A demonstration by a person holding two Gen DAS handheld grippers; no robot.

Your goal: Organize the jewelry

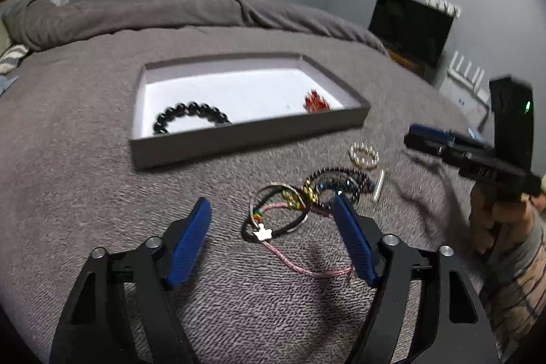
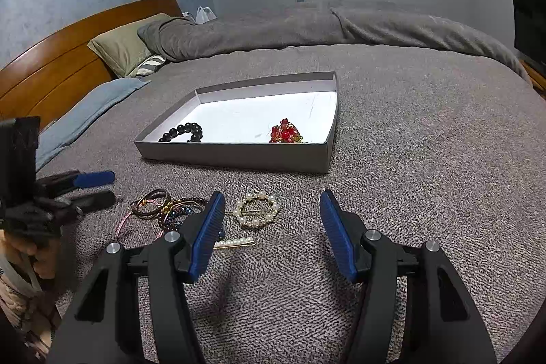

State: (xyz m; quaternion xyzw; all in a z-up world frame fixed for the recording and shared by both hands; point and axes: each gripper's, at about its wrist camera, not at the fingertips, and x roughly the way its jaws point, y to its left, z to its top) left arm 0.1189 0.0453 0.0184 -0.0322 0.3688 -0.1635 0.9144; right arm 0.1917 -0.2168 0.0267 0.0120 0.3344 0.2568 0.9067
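Both tongs, left (image 1: 271,205) and right (image 2: 272,197), gape empty (over scattered bracelets (image 1: 307,193)).

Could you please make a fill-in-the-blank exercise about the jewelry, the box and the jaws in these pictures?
1. The shallow grey cardboard box holds ____ pieces of jewelry.
2. The black bead bracelet lies in the box, to the ____ of the red bead cluster in both views.
3. The round pearl brooch lies on the ____, outside the box.
4. The jaws of the right gripper are ____ and hold nothing.

Missing words: two; left; bed; open
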